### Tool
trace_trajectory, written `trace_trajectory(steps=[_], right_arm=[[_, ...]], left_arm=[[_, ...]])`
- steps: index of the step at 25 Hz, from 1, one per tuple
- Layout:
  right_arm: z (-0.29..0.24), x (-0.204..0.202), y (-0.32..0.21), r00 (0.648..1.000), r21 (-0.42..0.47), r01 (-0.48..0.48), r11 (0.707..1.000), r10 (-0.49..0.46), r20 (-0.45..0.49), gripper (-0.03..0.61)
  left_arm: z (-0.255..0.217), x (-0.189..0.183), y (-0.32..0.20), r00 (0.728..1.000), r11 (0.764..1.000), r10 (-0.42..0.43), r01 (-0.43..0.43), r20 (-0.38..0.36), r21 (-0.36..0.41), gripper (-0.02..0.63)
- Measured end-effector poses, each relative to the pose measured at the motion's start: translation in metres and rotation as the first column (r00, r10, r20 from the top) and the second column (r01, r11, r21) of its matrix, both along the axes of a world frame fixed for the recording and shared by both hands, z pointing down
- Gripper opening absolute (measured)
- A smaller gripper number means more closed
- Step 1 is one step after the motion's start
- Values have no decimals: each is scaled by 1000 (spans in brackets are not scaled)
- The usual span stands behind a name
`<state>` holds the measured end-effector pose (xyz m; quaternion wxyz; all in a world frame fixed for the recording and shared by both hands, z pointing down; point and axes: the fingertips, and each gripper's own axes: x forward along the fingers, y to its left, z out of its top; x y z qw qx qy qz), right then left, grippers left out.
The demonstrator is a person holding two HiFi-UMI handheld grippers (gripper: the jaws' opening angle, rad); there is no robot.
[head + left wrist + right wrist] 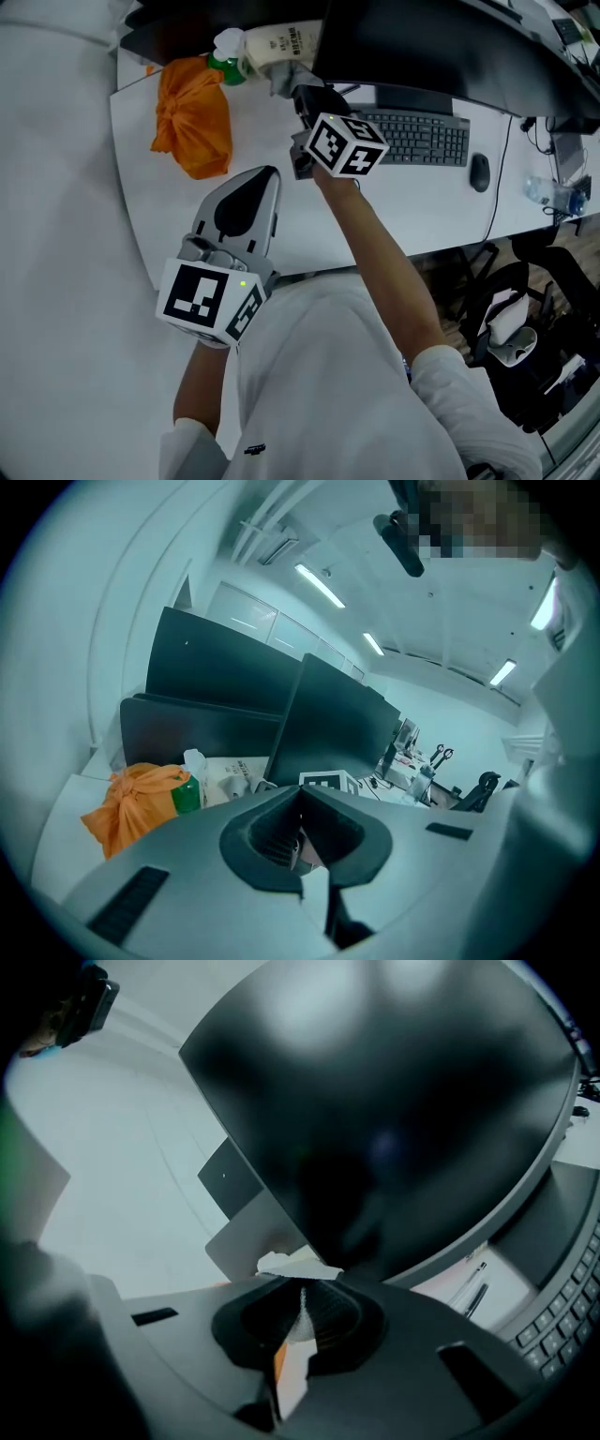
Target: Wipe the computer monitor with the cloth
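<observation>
Cloth, pale and crumpled (292,1266), is pinched in my right claw (301,1282), whose jaws are closed on it with a tuft poking past the tips. The wide black computer monitor (394,1101) stands at the far edge of the white worktop (187,216). Its dark screen lies straight ahead of that claw and just above it, with its long axis running along the far edge. I cannot tell whether the cloth touches the glass yet. My left claw (300,789) is closed on nothing over the near edge, well away from the screen, so I judge the wiping falls to the right. By the far left corner a white container (281,42) carries dark print I cannot read. I see no brand on the monitor.
</observation>
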<state>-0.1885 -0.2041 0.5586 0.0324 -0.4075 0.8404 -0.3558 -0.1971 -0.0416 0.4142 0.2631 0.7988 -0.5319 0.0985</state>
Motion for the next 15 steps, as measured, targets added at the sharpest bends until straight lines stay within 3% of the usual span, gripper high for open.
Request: trace_trajectory(steps=[5,15], right_arm=[[-32,4,-1,993,-9,-92,996,93,76,18],[-106,8,-3,977,59,-180,982,172,122,17]], left_arm=[[-13,-5,2,1000,999,-3,3,-15,32,18],[-47,-21,4,999,993,-25,28,-25,114,18]])
